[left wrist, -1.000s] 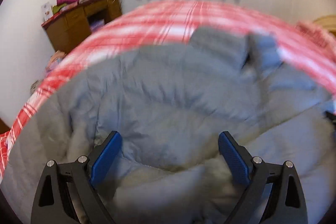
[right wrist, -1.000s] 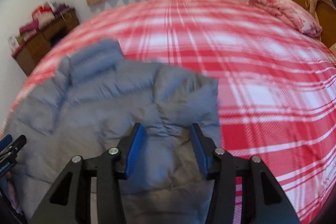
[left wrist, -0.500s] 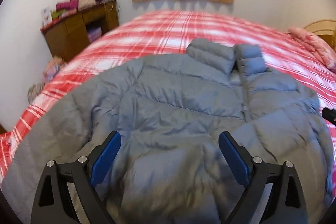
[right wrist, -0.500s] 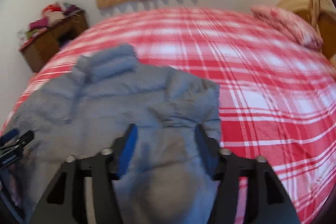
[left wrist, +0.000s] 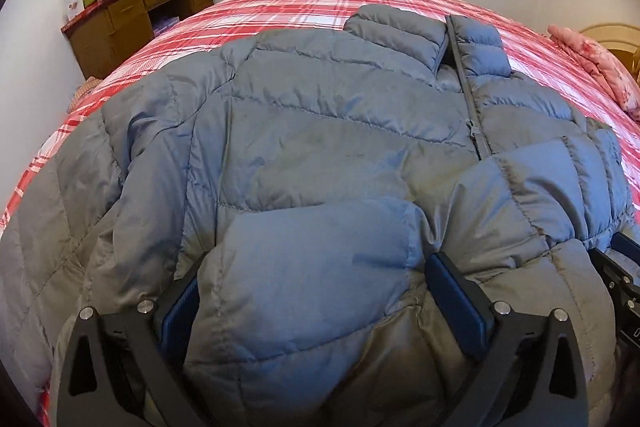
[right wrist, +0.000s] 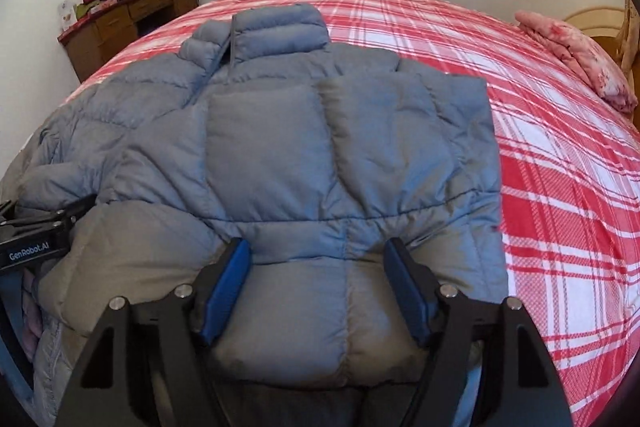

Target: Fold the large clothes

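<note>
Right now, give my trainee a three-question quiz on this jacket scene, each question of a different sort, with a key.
1. True or false: the grey puffer jacket lies front-up on the red plaid bed, collar toward the window.
2. Multiple choice: what sits between the fingers of the left gripper?
A. plaid sheet
B. padded jacket fabric
C. the pink pillow
3. Fill in: the wooden desk by the wall carries a pile of folded ____.

Key: 1 true; 2 B; 3 clothes.

Note: the right gripper likewise has jacket fabric bulging between its fingers, jaws set wide, so a firm clamp cannot be confirmed on either side.
</note>
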The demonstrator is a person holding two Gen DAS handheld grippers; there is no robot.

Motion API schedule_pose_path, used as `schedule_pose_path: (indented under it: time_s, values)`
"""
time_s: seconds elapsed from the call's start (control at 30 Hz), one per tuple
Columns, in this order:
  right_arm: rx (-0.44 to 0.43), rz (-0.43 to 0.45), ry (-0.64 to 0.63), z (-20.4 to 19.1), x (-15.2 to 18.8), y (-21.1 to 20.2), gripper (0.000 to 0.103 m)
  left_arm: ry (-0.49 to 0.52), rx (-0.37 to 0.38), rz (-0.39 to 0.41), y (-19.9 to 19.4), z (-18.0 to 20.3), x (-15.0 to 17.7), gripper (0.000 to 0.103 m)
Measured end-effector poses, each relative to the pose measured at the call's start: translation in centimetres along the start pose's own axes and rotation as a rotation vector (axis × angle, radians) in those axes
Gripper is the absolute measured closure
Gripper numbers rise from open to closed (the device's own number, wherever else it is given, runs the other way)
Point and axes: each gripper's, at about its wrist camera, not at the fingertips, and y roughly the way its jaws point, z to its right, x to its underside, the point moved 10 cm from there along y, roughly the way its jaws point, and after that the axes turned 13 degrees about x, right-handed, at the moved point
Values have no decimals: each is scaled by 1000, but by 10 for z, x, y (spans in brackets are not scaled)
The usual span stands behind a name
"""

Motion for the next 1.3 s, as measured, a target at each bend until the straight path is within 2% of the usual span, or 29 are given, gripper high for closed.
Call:
schedule_pose_path:
  time_s: [0.43, 0.57, 0.63, 0.7, 0.77, 0.8, 0.83, 0.87, 0.93, 1.0, 1.07, 1.17, 1.27, 1.3]
  values:
    - [42, 3, -28, -4, 1, 1, 29, 13, -10, 3, 0, 0, 2, 1]
    - [48, -3, -35, -5, 1, 0, 29, 27, 8, -20, -1, 0, -3, 1]
    - [33, -11, -27, -1, 0, -6, 29, 55, -9, -13, -16, -4, -10, 1]
    - [34, 28, -8, 10, 0, -28, 28, 67, -8, 59, -53, -16, -23, 1]
    - [20, 62, 2, 16, 3, -49, 20, 78, -2, 110, -87, -33, -29, 1]
    - [15, 72, 1, 19, 7, -58, 14, 94, -36, 129, -110, -54, -27, 1]
    - [12, 82, -12, 22, 13, -68, 13, 99, -73, 132, -124, -73, -23, 1]
    - [13, 86, -22, 23, 16, -72, 13, 95, -101, 134, -134, -90, -18, 1]
    - [21, 98, -48, 27, 27, -80, 13, 61, -187, 113, -158, -149, 5, 1]
    - [19, 101, -44, 29, 34, -83, 13, 5, -268, 80, -176, -203, 30, 1]
    - [7, 104, -28, 29, 37, -82, 13, -67, -312, 68, -192, -245, 53, 1]
    - [-2, 107, -22, 23, 38, -80, 13, -181, -267, 35, -201, -278, 88, 1]
    - [-10, 117, -31, 15, 37, -82, 13, -223, -181, 15, -189, -279, 112, 2]
    - [-12, 122, -34, 13, 36, -84, 13, -207, -171, 11, -183, -274, 113, 15]
